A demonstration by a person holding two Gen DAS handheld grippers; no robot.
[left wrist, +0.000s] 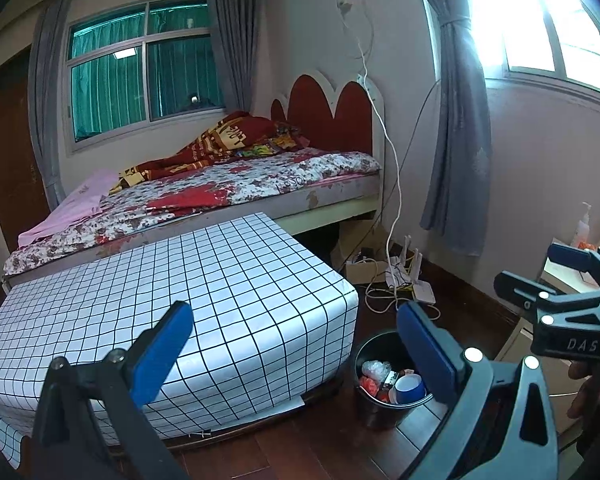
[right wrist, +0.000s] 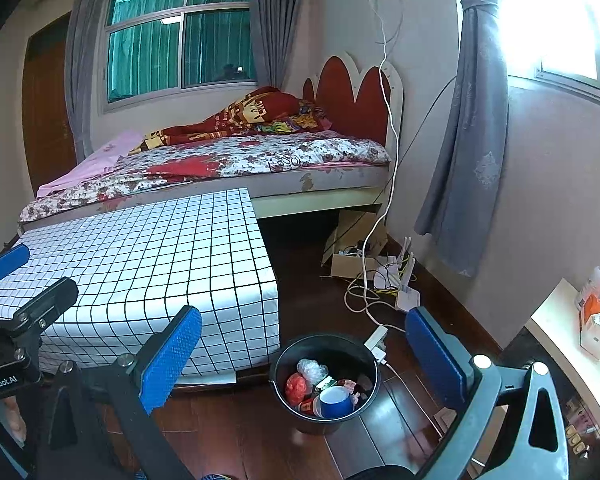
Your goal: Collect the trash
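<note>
**Both tools held open above a filled trash bin beside the bed**

The left tool (left wrist: 296, 354) is seen with its two blue-padded fingers spread wide apart, nothing held between them. The right tool (right wrist: 304, 354) is likewise spread open and empty, its blue pads well apart. Each tool is visible at the edge of the other's view, raised above the floor.

Below and between the fingers, a black bin (left wrist: 374, 408) is set upright on the dark wooden floor (right wrist: 260, 440). The trash is found inside it: a blue cup (right wrist: 336, 400) lying on its side, a red crumpled wrapper (right wrist: 296, 388), a clear plastic wad (right wrist: 312, 370) and other small scraps that cannot be told apart.

Just beside the bin, to its left, a bench (left wrist: 160, 300) is covered by a white cloth with a black grid. A bed (right wrist: 236, 160) with a floral sheet and a red headboard is placed behind it. Near the wall, a white router (right wrist: 408, 296) and tangled cables (right wrist: 360, 292) are spread on the floor. At the far right, a pale side table (right wrist: 556, 328) is shown carrying a pump bottle (right wrist: 596, 276).
</note>
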